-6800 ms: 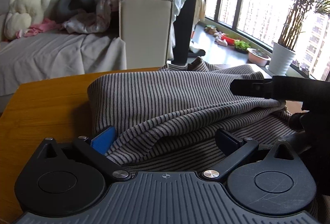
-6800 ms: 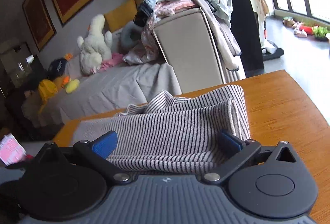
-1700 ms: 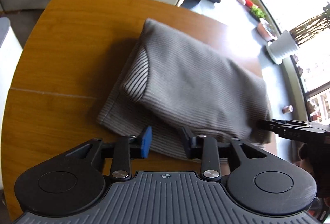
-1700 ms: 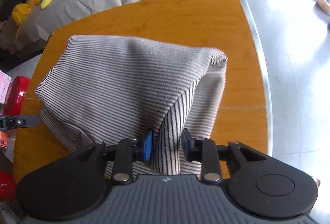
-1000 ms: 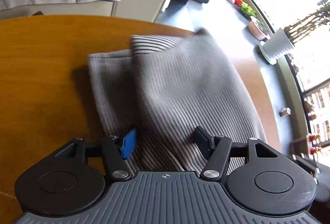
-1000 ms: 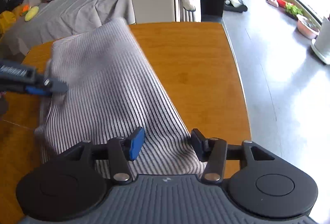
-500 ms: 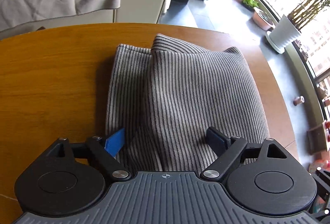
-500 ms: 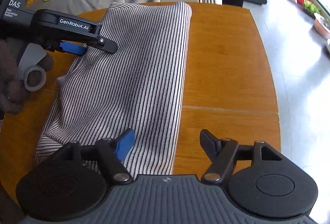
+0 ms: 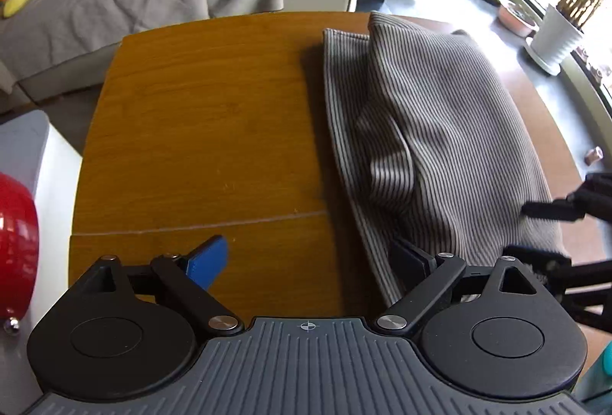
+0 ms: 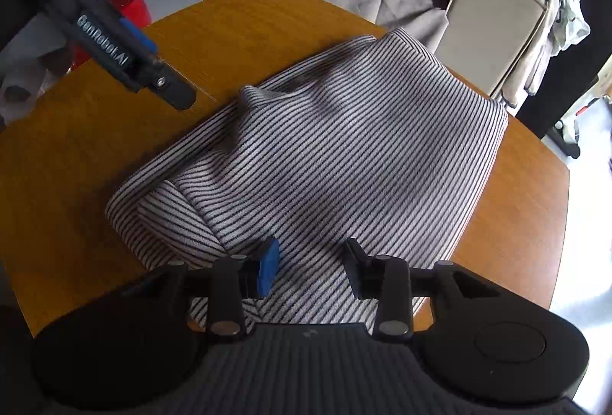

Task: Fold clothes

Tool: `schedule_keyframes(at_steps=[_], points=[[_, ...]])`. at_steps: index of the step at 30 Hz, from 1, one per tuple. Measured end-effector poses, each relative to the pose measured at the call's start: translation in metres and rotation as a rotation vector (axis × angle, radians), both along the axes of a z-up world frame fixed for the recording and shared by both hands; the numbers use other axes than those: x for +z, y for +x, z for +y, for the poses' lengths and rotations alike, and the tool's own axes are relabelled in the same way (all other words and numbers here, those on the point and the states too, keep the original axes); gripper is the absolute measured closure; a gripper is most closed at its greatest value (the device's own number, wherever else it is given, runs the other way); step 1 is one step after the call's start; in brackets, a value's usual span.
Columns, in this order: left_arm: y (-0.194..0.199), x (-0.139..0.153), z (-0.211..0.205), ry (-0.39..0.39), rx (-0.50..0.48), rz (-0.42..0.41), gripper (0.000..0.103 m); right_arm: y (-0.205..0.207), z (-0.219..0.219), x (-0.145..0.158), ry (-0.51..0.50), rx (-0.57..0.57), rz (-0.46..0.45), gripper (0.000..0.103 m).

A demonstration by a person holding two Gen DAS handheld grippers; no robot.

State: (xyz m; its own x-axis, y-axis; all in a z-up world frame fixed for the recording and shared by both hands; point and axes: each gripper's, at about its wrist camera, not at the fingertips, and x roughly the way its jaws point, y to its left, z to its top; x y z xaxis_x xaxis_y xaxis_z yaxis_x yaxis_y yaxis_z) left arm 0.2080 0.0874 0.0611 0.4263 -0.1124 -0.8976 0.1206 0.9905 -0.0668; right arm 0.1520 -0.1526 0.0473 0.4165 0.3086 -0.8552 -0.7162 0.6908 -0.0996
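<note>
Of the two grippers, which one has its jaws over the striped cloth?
The right gripper: its open jaws straddle the striped cloth. The left gripper is open mostly over the bare wooden table.

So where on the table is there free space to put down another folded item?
The bare wooden table left of the striped garment, up to its far edge, is free. A narrow strip lies right of the garment. The right half is crowded with the garment and the right gripper.
</note>
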Motion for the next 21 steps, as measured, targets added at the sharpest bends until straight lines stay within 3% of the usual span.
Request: schedule_keyframes(at_steps=[3, 7, 9, 11, 12, 13, 14, 18, 21], points=[[-0.011, -0.004, -0.004, 0.007, -0.021, 0.017, 0.008, -0.014, 0.009, 0.008, 0.006, 0.098, -0.015, 0.046], [-0.015, -0.009, -0.003, -0.009, 0.018, 0.038, 0.008, -0.046, 0.033, -0.004, -0.045, 0.265, -0.027, 0.039], [-0.018, -0.007, -0.002, -0.015, 0.021, 0.03, 0.008, -0.061, 0.043, -0.019, -0.113, 0.354, -0.085, 0.027], [-0.02, -0.004, -0.002, -0.017, 0.009, 0.022, 0.008, -0.074, 0.048, -0.03, -0.156, 0.418, -0.183, 0.029], [-0.021, -0.002, -0.001, -0.015, 0.001, 0.019, 0.008, -0.071, 0.05, -0.03, -0.155, 0.401, -0.183, 0.034], [-0.023, 0.0, 0.0, -0.014, -0.008, 0.017, 0.008, -0.059, 0.048, -0.026, -0.118, 0.324, -0.127, 0.055], [-0.025, 0.002, 0.0, -0.014, -0.019, 0.014, 0.008, -0.046, 0.046, -0.021, -0.08, 0.244, -0.067, 0.06], [-0.031, 0.008, 0.0, -0.023, -0.077, 0.0, 0.007, 0.027, 0.002, -0.007, 0.255, -0.2, 0.358, 0.066], [-0.033, 0.002, -0.017, -0.02, -0.175, -0.008, 0.006, 0.052, -0.028, -0.022, 0.405, -0.385, 0.55, 0.067]])
